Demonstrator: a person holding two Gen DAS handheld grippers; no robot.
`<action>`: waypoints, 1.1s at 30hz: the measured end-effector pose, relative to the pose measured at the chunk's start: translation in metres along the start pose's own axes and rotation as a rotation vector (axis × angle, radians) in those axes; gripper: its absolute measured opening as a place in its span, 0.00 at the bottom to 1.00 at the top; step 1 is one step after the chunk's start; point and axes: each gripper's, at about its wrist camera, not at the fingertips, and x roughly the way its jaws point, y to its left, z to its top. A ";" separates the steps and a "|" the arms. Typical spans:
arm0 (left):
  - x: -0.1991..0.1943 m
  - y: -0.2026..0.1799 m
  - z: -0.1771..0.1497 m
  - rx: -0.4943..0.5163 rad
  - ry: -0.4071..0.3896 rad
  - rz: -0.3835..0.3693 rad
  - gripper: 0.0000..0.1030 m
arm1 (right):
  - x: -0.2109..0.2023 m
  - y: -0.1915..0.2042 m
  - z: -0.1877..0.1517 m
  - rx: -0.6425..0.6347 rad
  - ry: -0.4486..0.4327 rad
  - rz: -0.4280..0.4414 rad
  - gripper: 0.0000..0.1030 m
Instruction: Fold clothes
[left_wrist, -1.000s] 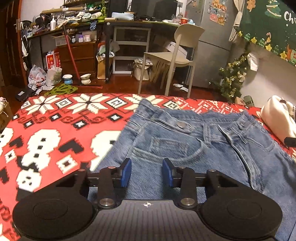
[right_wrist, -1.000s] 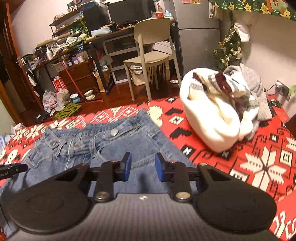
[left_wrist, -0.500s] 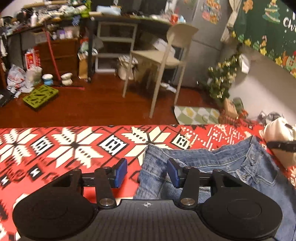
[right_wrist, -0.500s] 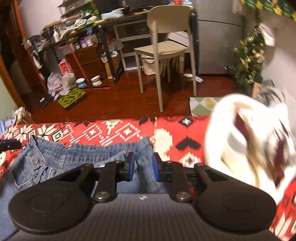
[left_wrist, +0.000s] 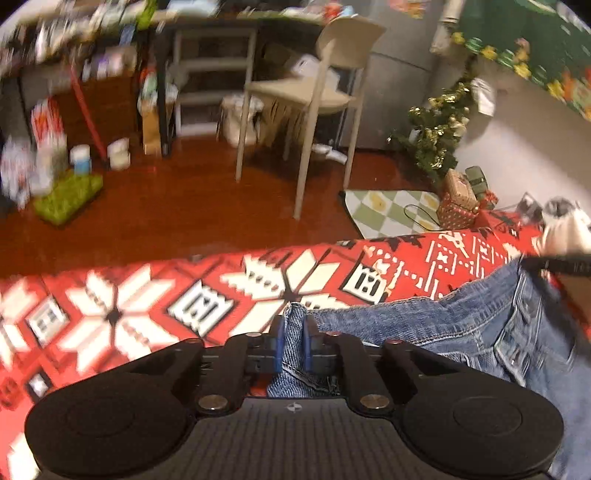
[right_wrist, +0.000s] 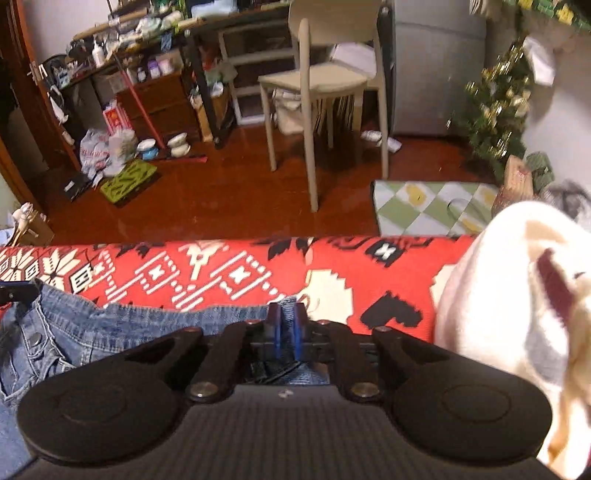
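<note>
left gripper (left_wrist: 294, 343) and right gripper (right_wrist: 287, 332) each pinch an opposite waistband corner of the jeans (left_wrist: 424, 332) between nearly closed jaws, denim spanning between them over the red blanket (left_wrist: 147, 306), apparently for a fold.

The black left gripper with blue pads (left_wrist: 293, 341) was clamped on a fold of blue denim jeans (left_wrist: 436, 325); the matching black right gripper (right_wrist: 287, 330) was apparently pinching the jeans' opposite waistband corner.

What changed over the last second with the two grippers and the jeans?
Both moved forward to the waistband and closed on it: the left hand-held gripper and right hand-held gripper now pinch opposite corners of the jeans. The white sweater pile stayed beside them.
</note>
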 end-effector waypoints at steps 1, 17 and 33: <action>-0.005 -0.002 -0.001 0.004 -0.024 0.013 0.09 | -0.003 0.001 -0.001 -0.002 -0.018 -0.009 0.06; -0.026 -0.029 0.001 -0.049 -0.047 -0.010 0.21 | -0.043 0.024 -0.003 -0.055 -0.114 0.138 0.12; 0.037 -0.072 0.009 -0.112 0.076 -0.156 0.05 | 0.024 0.103 0.003 -0.162 0.104 0.265 0.00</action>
